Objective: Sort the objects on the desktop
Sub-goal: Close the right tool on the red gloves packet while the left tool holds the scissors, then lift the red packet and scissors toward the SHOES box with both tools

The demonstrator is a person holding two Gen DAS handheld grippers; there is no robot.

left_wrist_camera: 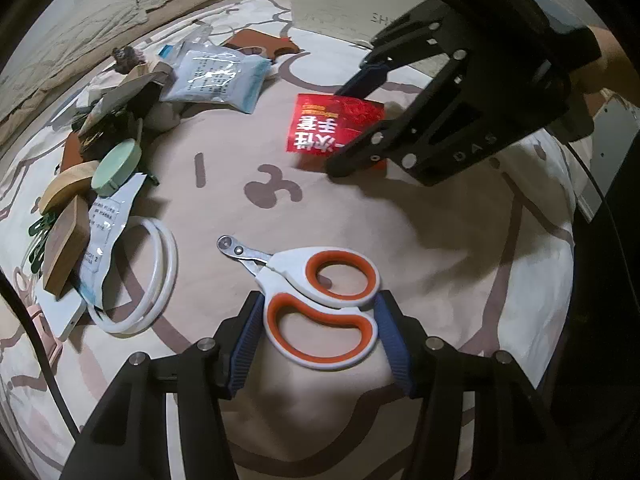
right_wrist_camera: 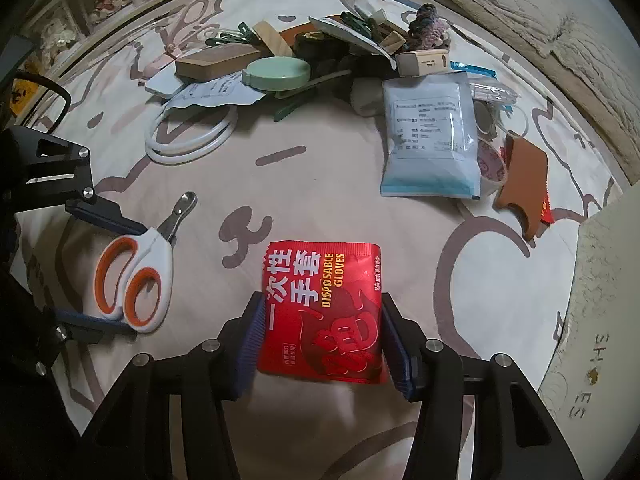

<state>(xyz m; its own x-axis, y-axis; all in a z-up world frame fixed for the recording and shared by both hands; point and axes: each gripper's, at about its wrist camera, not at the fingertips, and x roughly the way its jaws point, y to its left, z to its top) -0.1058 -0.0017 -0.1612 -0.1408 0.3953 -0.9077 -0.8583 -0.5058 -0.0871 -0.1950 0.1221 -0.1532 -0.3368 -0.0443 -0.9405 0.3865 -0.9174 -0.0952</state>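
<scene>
Left tongs (left_wrist_camera: 320, 316): apart, straddling the orange-handled clippers (left_wrist_camera: 316, 304) without clamping.
Right tongs (right_wrist_camera: 322, 340): apart, flanking the red glove packet (right_wrist_camera: 324, 312).
Clutter pile (right_wrist_camera: 304, 56): far side.

left tool (left_wrist_camera: 320, 320) straddling clippers (left_wrist_camera: 320, 300), red packet (left_wrist_camera: 332, 128)

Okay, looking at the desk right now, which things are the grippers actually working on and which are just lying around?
In hand:
- nail clippers between the open fingers of the left gripper
- red glove packet between the open fingers of the right gripper

Lying about:
- white ring
- green round case
- blue mask pack
- wooden block
- brown pouch
</scene>
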